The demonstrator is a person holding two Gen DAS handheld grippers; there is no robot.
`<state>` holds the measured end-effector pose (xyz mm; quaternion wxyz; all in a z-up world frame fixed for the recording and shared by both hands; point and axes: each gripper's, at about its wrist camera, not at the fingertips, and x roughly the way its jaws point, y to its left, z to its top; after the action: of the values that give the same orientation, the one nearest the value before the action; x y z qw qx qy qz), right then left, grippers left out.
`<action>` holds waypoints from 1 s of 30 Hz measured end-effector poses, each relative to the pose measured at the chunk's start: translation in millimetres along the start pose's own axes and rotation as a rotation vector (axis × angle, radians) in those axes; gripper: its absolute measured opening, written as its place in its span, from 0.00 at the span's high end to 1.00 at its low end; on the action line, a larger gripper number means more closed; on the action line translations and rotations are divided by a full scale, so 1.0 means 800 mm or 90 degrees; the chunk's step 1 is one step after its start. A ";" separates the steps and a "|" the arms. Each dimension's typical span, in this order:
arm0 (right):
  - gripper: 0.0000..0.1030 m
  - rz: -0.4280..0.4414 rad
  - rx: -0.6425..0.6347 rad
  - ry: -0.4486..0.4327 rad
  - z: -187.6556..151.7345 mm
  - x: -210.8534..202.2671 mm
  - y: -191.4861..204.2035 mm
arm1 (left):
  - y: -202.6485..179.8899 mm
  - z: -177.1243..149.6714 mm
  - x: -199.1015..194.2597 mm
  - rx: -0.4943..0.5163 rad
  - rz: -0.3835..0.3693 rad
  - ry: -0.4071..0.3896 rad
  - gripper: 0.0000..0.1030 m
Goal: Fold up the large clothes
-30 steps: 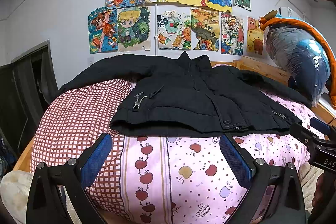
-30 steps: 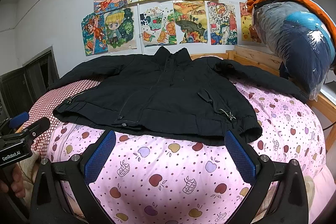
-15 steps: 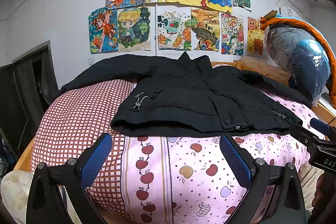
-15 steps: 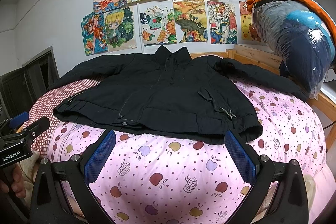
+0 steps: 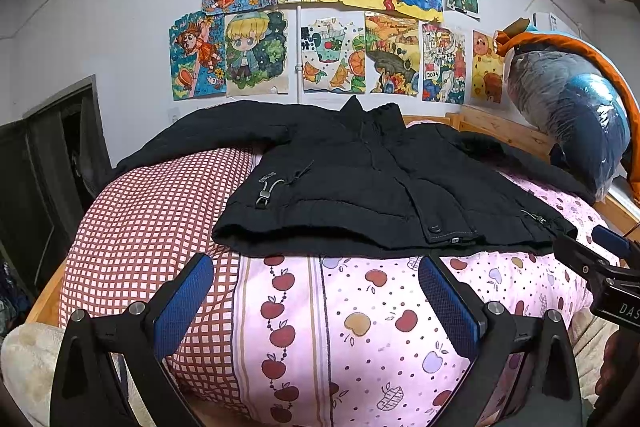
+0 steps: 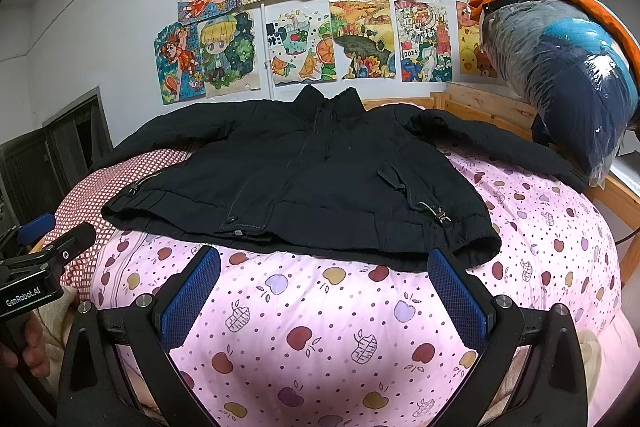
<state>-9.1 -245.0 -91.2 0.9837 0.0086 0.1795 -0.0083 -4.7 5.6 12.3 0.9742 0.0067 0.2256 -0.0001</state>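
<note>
Black padded jacket [image 5: 360, 195] lies flat, front up, on the bed, zipped, collar toward the wall, hem toward the cameras. Both sleeves spread out sideways: one over the red-checked pillow [image 5: 152, 227], the other toward the wooden bed rail [image 6: 492, 107]. Jacket body rests mostly on the pink apple-print duvet [image 6: 340, 327], its left edge overlapping the checked pillow. Drawcord toggles show near each hem corner, a snap at the hem centre.

Left gripper [image 5: 316, 301] spread wide, nothing between the blue pads [image 5: 182, 301], held just short of the hem and not touching the jacket. Right gripper [image 6: 324, 293] likewise spread wide and empty, blue pads [image 6: 458, 301] on either side of bare duvet, near the hem's right half, apart from the fabric. Each gripper shows at the edge of the other's view, with part of a hand [image 6: 30, 351] on the left gripper's handle.

Behind: children's drawings [image 5: 320, 19] taped on the white wall, a plastic-wrapped blue and orange bundle [image 6: 560, 67] at the right on the bed rail, a dark doorway [image 5: 48, 167] at the left
</note>
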 end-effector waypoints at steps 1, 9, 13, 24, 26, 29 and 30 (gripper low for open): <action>0.01 -0.001 0.001 0.004 -0.001 0.000 0.000 | 0.001 0.000 0.001 -0.002 -0.002 0.003 0.00; 0.01 -0.020 0.006 0.024 -0.007 -0.001 0.004 | 0.003 -0.004 0.011 -0.005 -0.008 0.023 0.00; 0.01 -0.034 -0.003 0.032 -0.003 -0.005 0.009 | 0.005 -0.002 0.017 -0.006 -0.004 0.039 0.00; 0.01 0.015 -0.020 0.084 0.052 -0.020 0.003 | 0.020 0.040 0.034 -0.011 -0.053 0.083 0.00; 0.01 0.033 -0.014 0.116 0.080 -0.016 -0.009 | 0.021 0.058 0.035 0.001 -0.065 0.082 0.00; 0.01 0.023 0.003 0.153 0.132 -0.003 -0.032 | 0.026 0.097 0.040 0.013 -0.080 0.060 0.00; 0.01 0.006 0.010 0.161 0.150 0.003 -0.042 | 0.026 0.108 0.042 0.015 -0.081 0.050 0.00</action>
<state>34.5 -281.1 19.5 0.9532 0.0183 0.3016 -0.0040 63.7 25.2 75.0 0.9625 0.0036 0.2636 -0.0643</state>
